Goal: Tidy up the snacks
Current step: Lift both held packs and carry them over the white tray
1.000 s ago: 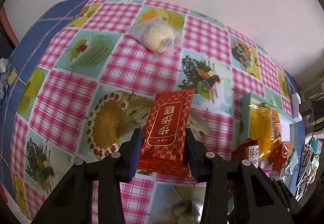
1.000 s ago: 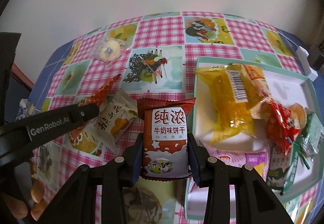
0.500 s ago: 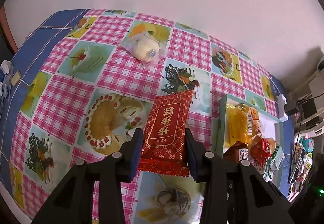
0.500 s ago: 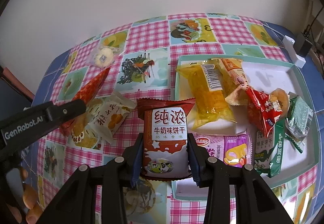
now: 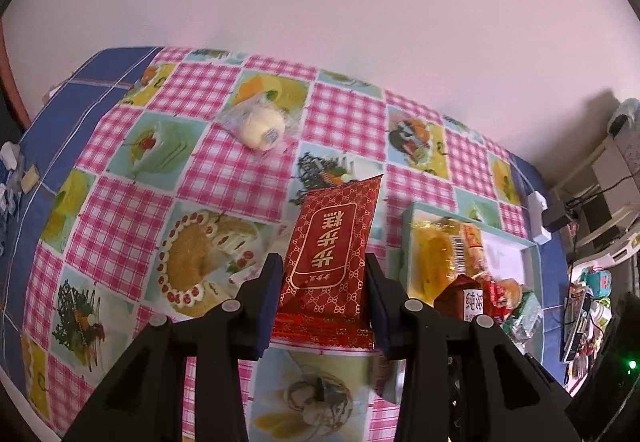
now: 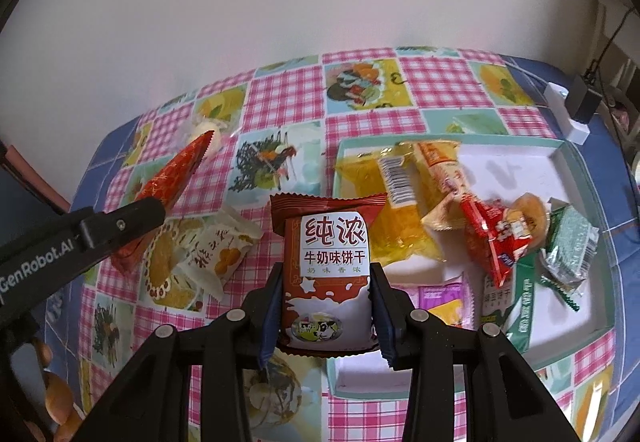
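Observation:
My left gripper (image 5: 325, 302) is shut on a flat red packet with gold lettering (image 5: 332, 250), held above the checked tablecloth. That red packet (image 6: 176, 178) also shows at the left of the right wrist view, with the left gripper's black arm under it. My right gripper (image 6: 326, 314) is shut on a brown and white milk biscuit packet (image 6: 326, 270), held up near the left edge of the teal-rimmed white tray (image 6: 564, 150). The tray (image 5: 516, 242) holds a yellow packet (image 6: 394, 218), a red packet (image 6: 492, 242), green packets (image 6: 568, 246) and a pink one (image 6: 442, 302).
A round cake in clear wrap (image 5: 262, 128) lies far back on the cloth. A white packet with orange fruit print (image 6: 218, 246) lies left of the tray. A white power strip (image 6: 570, 114) sits past the tray's far right corner. The wall runs behind the table.
Both grippers have risen with their packets still gripped, so more of the table and tray shows in each view. The tray now appears further right in the left wrist view.

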`<state>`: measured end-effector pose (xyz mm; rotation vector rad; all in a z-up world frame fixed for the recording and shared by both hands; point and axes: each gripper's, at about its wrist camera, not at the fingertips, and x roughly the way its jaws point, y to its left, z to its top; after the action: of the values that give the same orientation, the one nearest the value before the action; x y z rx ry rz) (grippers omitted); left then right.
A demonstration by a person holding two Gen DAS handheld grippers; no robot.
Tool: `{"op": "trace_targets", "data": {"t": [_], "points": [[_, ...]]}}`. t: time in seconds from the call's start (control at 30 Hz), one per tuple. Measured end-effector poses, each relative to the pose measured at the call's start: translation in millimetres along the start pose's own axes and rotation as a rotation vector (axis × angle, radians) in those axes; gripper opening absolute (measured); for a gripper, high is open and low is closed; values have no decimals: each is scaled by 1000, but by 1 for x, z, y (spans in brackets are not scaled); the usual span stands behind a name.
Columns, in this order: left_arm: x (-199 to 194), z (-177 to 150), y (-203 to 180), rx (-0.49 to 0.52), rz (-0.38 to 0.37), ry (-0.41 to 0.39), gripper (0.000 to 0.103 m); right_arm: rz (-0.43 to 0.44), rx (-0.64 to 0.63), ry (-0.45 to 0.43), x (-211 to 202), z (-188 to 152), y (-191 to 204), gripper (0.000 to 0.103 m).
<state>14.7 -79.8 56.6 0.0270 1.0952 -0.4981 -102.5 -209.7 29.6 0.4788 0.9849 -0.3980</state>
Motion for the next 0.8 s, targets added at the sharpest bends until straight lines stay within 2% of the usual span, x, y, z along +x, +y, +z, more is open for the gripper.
{"op": "trace_targets", "data": {"t": [0.27,0.57,0.8], "points": [[-4,-6,-37,63,-65,-6,41,-47,99,-34,-13,9,-41,42],[4,-23,-91,169,-116,26,41,-105,275,-70,-30,11,-116,42],[15,-42,-133,267,-135,55,41,-124,388,-56,-32,2,-162,42]]}}
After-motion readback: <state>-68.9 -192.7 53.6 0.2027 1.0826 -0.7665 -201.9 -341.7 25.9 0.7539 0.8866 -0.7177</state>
